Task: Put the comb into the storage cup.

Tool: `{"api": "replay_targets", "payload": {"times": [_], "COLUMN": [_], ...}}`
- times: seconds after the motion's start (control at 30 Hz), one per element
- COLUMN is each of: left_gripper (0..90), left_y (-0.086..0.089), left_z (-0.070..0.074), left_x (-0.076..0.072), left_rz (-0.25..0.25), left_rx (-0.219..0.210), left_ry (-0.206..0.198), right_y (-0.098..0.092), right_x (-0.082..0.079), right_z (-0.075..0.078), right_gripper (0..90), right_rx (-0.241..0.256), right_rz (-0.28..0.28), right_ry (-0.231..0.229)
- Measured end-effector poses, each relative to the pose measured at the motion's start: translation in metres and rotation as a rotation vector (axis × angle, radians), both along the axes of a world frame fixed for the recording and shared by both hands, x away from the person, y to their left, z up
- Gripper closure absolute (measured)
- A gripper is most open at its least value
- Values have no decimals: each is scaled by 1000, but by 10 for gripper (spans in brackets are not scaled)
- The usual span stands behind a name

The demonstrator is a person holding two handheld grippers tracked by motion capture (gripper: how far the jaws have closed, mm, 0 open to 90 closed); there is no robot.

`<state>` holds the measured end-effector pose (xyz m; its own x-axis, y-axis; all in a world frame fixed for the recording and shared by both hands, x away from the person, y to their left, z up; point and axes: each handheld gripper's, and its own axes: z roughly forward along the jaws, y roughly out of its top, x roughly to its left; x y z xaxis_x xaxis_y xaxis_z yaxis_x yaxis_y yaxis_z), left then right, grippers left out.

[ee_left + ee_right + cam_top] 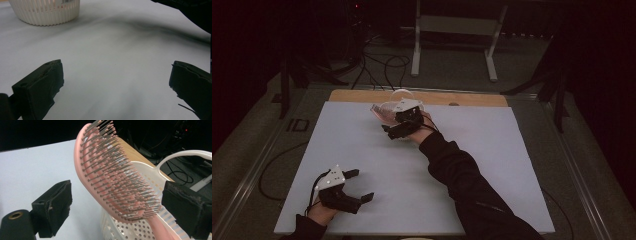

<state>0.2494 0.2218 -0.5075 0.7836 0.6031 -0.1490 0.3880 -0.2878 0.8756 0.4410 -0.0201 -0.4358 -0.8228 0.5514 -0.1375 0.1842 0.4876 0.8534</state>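
Observation:
A pink hairbrush (110,170) with grey bristles leans head-up out of a white perforated basket (150,177). My right gripper (116,202) is open, one jaw on each side of the brush head, and I see no contact. From the high view, that right gripper (394,125) hovers at the basket (401,96) near the far middle of the mat, with the brush (382,111) poking out to the left. My left gripper (361,185) rests open at the near left, holding nothing. Its jaws (116,82) frame bare mat, with the ribbed basket (47,12) farther off.
A white mat (362,145) covers the table, and a wooden strip (362,95) shows along its far edge. The person's dark sleeve (467,185) crosses the mat's right half. Beyond the table stand a metal frame (452,30) and floor cables (382,65).

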Motion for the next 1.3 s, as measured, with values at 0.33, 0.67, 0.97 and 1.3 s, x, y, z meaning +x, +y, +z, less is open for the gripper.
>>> {"api": "replay_targets", "payload": {"times": [0.33, 0.67, 0.97, 1.3], "left_gripper": [4, 4, 4, 4], "left_y": [0, 0, -1, -1], "left_z": [0, 1, 1, 1], "left_x": [0, 0, 0, -1], "left_rz": [-2, -3, -7, -7], "left_rx": [4, 3, 6, 6], "left_ry": [2, -1, -2, -2], "right_y": [-15, -28, -40, -60], "right_x": [-2, -7, -10, -15], "right_z": [2, 4, 5, 4], "right_gripper": [93, 93, 93, 93], "right_rx": [18, 22, 35, 53], "right_rz": [-1, -14, -16, -27], "right_ry": [11, 25, 48, 67]}}
